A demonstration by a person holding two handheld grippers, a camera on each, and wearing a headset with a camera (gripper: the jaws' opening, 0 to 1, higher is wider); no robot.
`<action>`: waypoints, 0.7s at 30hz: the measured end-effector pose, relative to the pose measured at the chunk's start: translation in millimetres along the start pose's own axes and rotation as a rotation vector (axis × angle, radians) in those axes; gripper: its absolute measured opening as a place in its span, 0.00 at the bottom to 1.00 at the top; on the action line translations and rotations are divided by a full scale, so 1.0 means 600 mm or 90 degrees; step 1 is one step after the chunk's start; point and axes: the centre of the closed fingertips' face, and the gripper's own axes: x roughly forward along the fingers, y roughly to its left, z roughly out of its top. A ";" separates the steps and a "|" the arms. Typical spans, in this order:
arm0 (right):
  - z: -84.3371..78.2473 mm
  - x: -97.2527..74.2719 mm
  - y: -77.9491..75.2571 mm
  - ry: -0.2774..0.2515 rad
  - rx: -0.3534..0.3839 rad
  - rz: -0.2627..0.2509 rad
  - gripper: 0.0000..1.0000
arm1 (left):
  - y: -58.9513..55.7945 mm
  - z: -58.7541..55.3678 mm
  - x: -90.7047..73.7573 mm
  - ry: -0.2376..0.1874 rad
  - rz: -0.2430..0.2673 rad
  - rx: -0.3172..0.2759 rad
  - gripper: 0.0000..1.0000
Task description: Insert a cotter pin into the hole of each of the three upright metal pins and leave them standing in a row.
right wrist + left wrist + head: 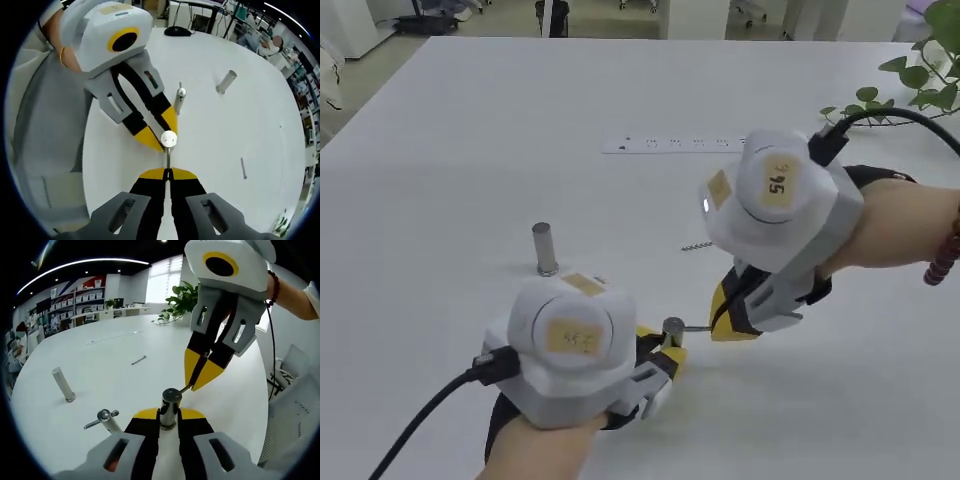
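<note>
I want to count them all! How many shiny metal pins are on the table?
3 metal pins. One stands alone off to the side, one near the left claw has a cotter pin through it, and one is gripped in the left claw.

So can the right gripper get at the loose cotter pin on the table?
Probably: bare table lies before the loose cotter pin, but the right gripper is shut on a second cotter pin.

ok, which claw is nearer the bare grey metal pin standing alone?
Left. The left claw, shut on another grey metal pin, is a short way from the bare grey metal pin; the right claw, shut on a thin cotter pin, lies beyond the left.
</note>
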 end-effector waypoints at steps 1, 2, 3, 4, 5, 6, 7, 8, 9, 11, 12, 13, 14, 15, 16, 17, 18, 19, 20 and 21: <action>0.002 0.000 0.001 -0.003 0.000 0.001 0.03 | 0.000 0.000 0.000 0.000 0.000 -0.001 0.12; 0.003 0.000 0.002 -0.005 0.005 0.002 0.03 | 0.000 0.000 0.001 0.000 0.000 0.000 0.12; 0.005 0.000 0.002 -0.007 0.004 0.001 0.03 | 0.000 0.000 0.001 0.000 0.000 0.000 0.12; 0.005 0.000 0.001 -0.006 0.003 0.000 0.03 | 0.000 0.000 0.001 0.000 0.001 0.000 0.12; 0.006 0.001 0.000 -0.006 0.005 0.000 0.03 | 0.000 0.000 0.001 0.000 0.002 0.000 0.12; 0.007 0.001 0.000 -0.008 0.006 -0.001 0.03 | 0.000 0.000 0.002 0.000 0.003 -0.001 0.12; 0.008 0.002 0.000 -0.010 0.009 -0.001 0.03 | 0.000 0.000 0.002 0.000 0.005 0.000 0.12; 0.009 0.002 0.000 -0.011 0.010 -0.001 0.03 | 0.000 0.000 0.002 0.000 0.005 0.002 0.12; 0.011 0.003 0.000 -0.013 0.010 0.000 0.03 | 0.000 0.000 0.002 -0.001 0.005 0.003 0.12; 0.012 0.003 -0.001 -0.016 0.013 0.000 0.03 | -0.001 0.000 0.002 -0.001 0.006 0.002 0.12; 0.014 0.004 -0.001 -0.019 0.015 0.000 0.03 | -0.001 0.000 0.003 -0.001 0.006 0.002 0.12; 0.015 0.004 -0.001 -0.021 0.017 0.000 0.03 | -0.001 0.000 0.003 -0.001 0.006 0.003 0.12; 0.017 0.005 0.000 -0.024 0.019 0.001 0.03 | -0.001 -0.001 0.003 -0.001 0.006 0.002 0.12; 0.018 0.006 0.000 -0.026 0.020 0.001 0.03 | -0.002 -0.001 0.003 -0.001 0.006 0.003 0.12; 0.021 0.007 0.000 -0.031 0.022 0.002 0.03 | -0.002 -0.001 0.003 -0.001 0.006 0.003 0.12; 0.022 0.007 0.000 -0.032 0.022 0.002 0.03 | -0.003 -0.002 0.002 -0.001 0.007 0.003 0.12; 0.024 0.008 0.000 -0.033 0.020 0.002 0.03 | -0.003 -0.002 0.003 0.000 0.007 0.002 0.12; 0.025 0.008 0.001 -0.034 0.020 0.003 0.04 | -0.004 -0.003 0.002 0.000 0.006 0.003 0.12; 0.026 0.009 0.001 -0.035 0.020 0.003 0.04 | -0.004 -0.003 0.003 0.001 0.006 0.003 0.12; 0.027 0.009 0.001 -0.037 0.022 0.003 0.04 | -0.004 -0.004 0.002 0.001 0.006 0.003 0.12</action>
